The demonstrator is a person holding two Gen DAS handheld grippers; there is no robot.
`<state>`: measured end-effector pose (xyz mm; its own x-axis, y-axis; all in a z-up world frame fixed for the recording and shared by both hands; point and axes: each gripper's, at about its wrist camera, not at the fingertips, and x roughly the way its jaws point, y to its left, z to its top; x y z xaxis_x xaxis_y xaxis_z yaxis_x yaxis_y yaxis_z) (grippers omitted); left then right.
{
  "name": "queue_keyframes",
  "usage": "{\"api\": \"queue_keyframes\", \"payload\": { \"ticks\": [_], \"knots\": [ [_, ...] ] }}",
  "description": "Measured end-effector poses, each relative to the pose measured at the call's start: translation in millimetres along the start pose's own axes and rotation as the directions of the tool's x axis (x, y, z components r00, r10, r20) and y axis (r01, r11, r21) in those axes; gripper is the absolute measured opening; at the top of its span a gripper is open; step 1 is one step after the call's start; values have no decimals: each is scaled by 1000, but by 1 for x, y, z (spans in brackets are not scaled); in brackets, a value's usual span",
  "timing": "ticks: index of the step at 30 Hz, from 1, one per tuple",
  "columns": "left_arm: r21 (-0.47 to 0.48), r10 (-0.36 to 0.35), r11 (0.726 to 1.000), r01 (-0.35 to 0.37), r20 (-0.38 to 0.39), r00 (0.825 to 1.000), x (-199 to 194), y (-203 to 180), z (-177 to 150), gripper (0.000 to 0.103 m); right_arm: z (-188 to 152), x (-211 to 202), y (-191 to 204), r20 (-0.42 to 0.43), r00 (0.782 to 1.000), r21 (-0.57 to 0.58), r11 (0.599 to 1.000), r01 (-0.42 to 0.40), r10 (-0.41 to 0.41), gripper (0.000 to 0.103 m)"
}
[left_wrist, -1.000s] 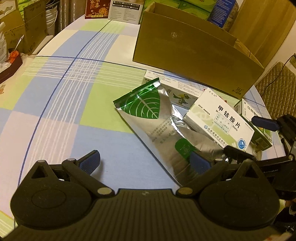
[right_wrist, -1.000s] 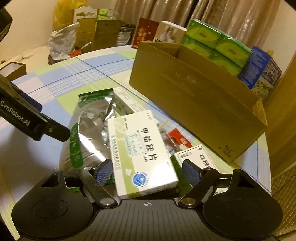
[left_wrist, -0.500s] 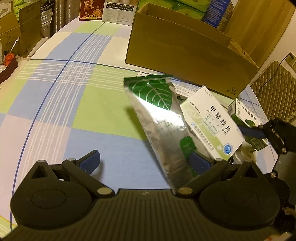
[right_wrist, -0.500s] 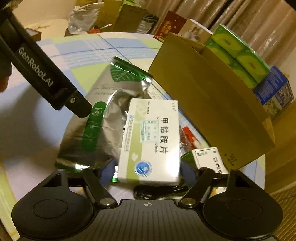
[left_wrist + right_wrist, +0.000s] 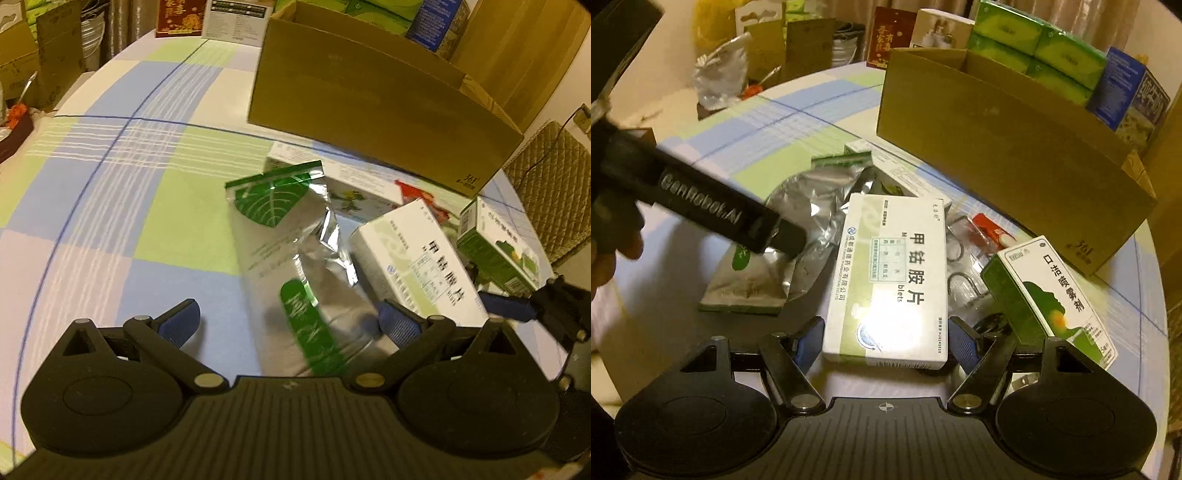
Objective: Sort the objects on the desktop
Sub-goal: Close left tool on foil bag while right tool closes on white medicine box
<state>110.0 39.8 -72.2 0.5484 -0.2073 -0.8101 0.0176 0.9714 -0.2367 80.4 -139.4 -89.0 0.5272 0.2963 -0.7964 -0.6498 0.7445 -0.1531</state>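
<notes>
**Gripping a medicine box while a foil pouch sits between spread fingers**

The right gripper [image 5: 884, 341] is holding the white medicine box [image 5: 892, 277], its fingers [image 5: 809, 341] pressing on the box's sides. The left gripper [image 5: 290, 325] is hovering with fingers [image 5: 181, 321] spread wide around the silver foil pouch [image 5: 291, 254]. Both are sitting near the cardboard box [image 5: 369, 110] at the surface's [image 5: 129, 184] far edge.

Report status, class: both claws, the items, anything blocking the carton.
Left claw open around foil pouch. Right claw astride white box, grip unclear. Carton beyond; nothing blocking.
</notes>
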Motion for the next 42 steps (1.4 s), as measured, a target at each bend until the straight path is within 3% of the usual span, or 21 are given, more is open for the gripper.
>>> {"api": "queue_keyframes", "payload": {
  "ticks": [8, 10, 11, 12, 15, 18, 20, 22, 25, 30, 34, 35, 39, 42],
  "knots": [
    [42, 4, 999, -2, -47, 999, 24, -8, 9, 94, -6, -1, -2, -1, 1000, 12, 1000, -15, 15, 69],
    [79, 8, 997, -4, -53, 999, 25, -9, 12, 83, -1, 3, -3, -1, 1000, 14, 1000, -19, 19, 69],
    [92, 5, 996, 0, -59, 998, 24, -10, 13, 70, -1, 2, -3, 0, 1000, 14, 1000, -20, 20, 69],
    [129, 29, 991, -20, -68, 997, 22, -12, 14, 62, 0, 2, -4, 1, 1000, 14, 1000, -21, 21, 69],
    [249, 61, 968, -38, -86, 994, 14, -19, 11, 53, 0, 3, -4, 3, 1000, 10, 1000, -22, 22, 69],
    [305, 43, 952, 0, -134, 990, 9, -14, 11, 54, 2, 3, -3, 14, 1000, 9, 1000, -29, 28, 70],
    [258, 10, 966, 30, -151, 989, 8, -3, 14, 61, 3, 3, -2, 19, 999, 3, 1000, -26, 26, 71],
    [218, -9, 975, 42, -152, 988, 9, 1, 15, 77, 4, 4, -1, 17, 1000, 6, 1000, -26, 26, 72],
    [259, -25, 963, 67, -162, 986, 13, -10, 14, 85, 7, 6, -3, 16, 1000, 11, 1000, -19, 19, 73],
    [390, 79, 921, -14, -151, 985, 27, -26, 7, 80, 7, 10, -2, 11, 1000, -1, 1000, -15, 15, 73],
    [377, 63, 926, -7, -136, 989, 22, -18, 9, 55, 8, 13, -1, 21, 1000, -18, 1000, -9, 10, 73],
    [375, 61, 927, -8, -129, 990, 21, -16, 9, 54, 10, 14, -1, 25, 1000, -22, 1000, -14, 14, 73],
    [388, 66, 921, -15, -120, 991, 21, -14, 8, 57, 16, 21, 2, 24, 1000, -34, 999, -18, 19, 73],
    [387, 71, 922, -16, -129, 989, 26, -13, 7, 74, 18, 22, 2, 9, 1000, -17, 1000, -23, 23, 72]
  ]
}}
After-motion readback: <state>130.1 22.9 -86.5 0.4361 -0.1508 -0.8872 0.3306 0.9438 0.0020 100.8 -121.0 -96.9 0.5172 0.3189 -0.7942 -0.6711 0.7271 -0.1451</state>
